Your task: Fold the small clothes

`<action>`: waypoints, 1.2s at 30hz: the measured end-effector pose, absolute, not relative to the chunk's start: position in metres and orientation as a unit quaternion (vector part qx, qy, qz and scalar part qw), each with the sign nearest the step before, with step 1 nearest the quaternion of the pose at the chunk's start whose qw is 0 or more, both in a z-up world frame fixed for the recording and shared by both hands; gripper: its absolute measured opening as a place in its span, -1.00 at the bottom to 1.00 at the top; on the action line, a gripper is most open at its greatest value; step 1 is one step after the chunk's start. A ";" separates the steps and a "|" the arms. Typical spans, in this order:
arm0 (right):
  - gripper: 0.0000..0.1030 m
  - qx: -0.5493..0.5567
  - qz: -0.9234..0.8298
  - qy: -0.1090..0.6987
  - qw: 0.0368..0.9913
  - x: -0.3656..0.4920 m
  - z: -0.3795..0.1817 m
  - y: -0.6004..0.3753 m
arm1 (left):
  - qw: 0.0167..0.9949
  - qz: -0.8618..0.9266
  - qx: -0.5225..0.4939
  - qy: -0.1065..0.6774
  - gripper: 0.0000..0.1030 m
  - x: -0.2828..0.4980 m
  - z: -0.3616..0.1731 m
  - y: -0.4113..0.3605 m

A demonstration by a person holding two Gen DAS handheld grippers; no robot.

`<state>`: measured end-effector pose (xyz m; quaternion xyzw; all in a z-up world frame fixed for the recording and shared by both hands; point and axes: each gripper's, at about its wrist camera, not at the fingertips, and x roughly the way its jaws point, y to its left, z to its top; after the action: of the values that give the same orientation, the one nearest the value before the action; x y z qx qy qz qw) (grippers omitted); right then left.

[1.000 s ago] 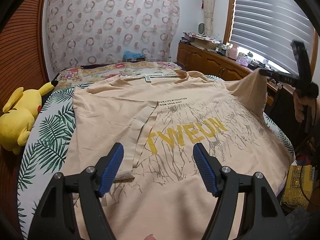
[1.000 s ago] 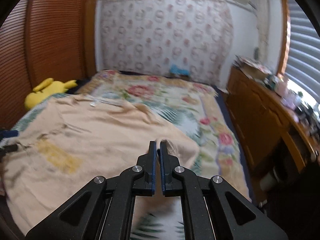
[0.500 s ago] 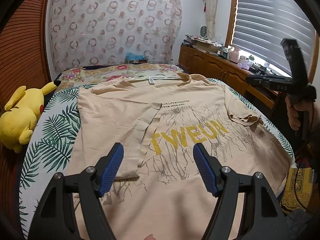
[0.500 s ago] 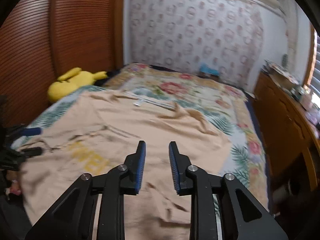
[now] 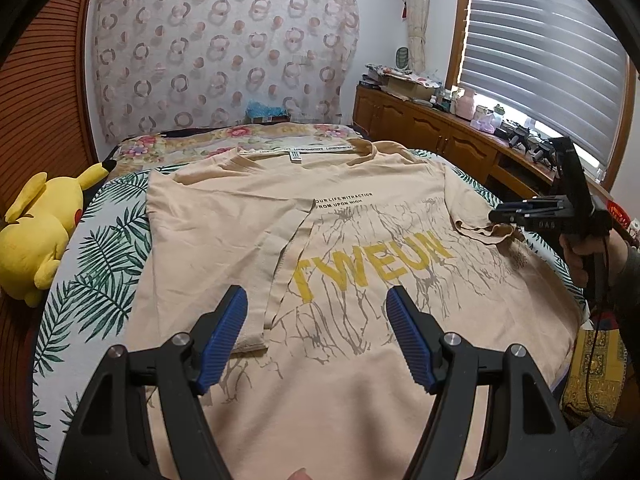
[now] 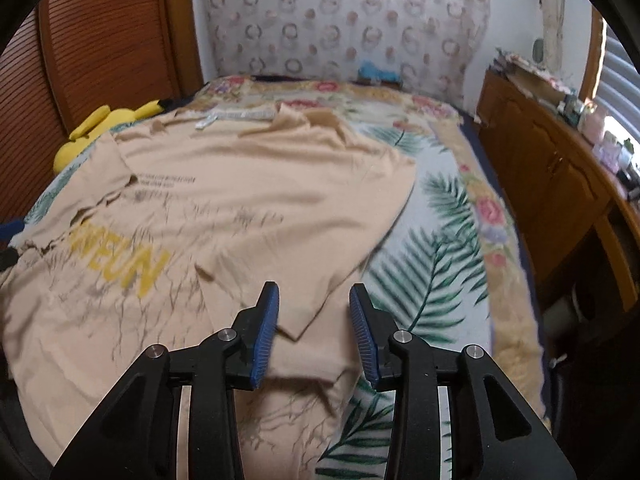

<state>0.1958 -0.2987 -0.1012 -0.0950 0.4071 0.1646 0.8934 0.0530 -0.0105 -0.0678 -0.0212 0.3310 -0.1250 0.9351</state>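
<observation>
A beige T-shirt [image 5: 352, 240] with yellow lettering lies spread on the bed, its left side and sleeve folded in over the chest. Its right sleeve [image 5: 476, 228] is folded in onto the body. My left gripper [image 5: 316, 320] is open and empty above the shirt's lower part. My right gripper [image 6: 312, 312] is open and empty just above the folded right sleeve's tip [image 6: 296, 328]; it also shows in the left wrist view [image 5: 504, 214] at the shirt's right edge. The right wrist view is blurred.
The bed has a leaf-print sheet [image 5: 100, 256] and a floral cover [image 6: 492, 216]. A yellow plush toy [image 5: 36, 232] lies at the bed's left edge by a wooden louvred wall. A wooden cabinet [image 5: 440, 136] with clutter runs along the right under the window.
My right gripper let go of the right sleeve, which dropped folded onto the shirt, then opened wider and came down low over the sleeve. My left gripper stayed open and still.
</observation>
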 end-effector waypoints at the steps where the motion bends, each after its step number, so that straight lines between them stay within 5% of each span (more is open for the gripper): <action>1: -0.30 -0.096 0.168 0.410 0.891 0.195 -0.103 -0.297 | 0.935 -0.125 -0.021 0.331 0.39 0.053 -0.068 -0.010; 7: -0.38 -0.117 0.171 0.419 0.884 0.198 -0.112 -0.287 | 0.935 -0.125 -0.021 0.332 0.39 0.054 -0.069 -0.011; 12: -0.84 -0.129 0.181 0.413 0.883 0.206 -0.110 -0.278 | 0.934 -0.125 -0.022 0.334 0.39 0.055 -0.072 -0.011; 23: -0.96 -0.155 0.201 0.360 0.898 0.233 -0.059 -0.237 | 0.934 -0.124 -0.026 0.335 0.39 0.054 -0.077 -0.008; 33: -0.96 -0.137 0.233 0.354 0.895 0.267 -0.041 -0.185 | 0.933 -0.124 -0.031 0.336 0.40 0.054 -0.079 -0.005; 36: -0.48 -0.120 0.240 0.363 0.893 0.271 -0.040 -0.181 | 0.933 -0.124 -0.033 0.336 0.39 0.053 -0.079 -0.003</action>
<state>0.2711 -0.1805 -0.0401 -0.1196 0.3625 0.2397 0.8926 0.0525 -0.0033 -0.0793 -0.0330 0.3361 -0.1236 0.9331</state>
